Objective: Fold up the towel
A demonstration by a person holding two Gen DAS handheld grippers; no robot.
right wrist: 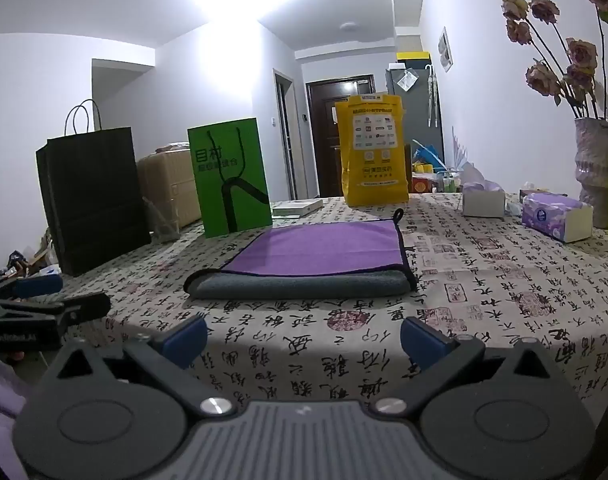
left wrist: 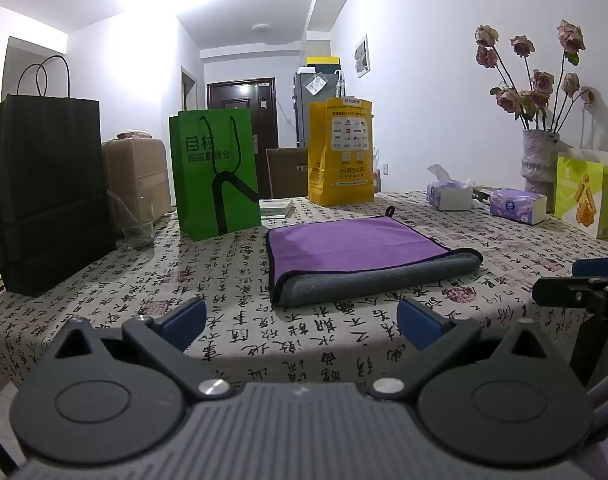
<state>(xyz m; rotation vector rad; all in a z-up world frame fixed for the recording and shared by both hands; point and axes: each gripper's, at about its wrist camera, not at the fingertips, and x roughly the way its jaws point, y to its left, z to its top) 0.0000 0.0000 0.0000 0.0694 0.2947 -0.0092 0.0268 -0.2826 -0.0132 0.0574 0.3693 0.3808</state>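
- The purple-and-grey microfibre towel (left wrist: 356,254) lies folded once on the calligraphy-print tablecloth (left wrist: 344,332), well ahead of both grippers.
- Left gripper (left wrist: 302,322) and right gripper (right wrist: 304,338): fingers wide apart, empty.
- Judgement: pinch both layers at the corners of one short side together.
- Long axis runs left-right; rolled fold faces the grippers, loop at the far edge.

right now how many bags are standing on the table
4: black bag far left, green bag beside it, yellow bag at the back, pale green-and-white bag far right; others may be hidden.
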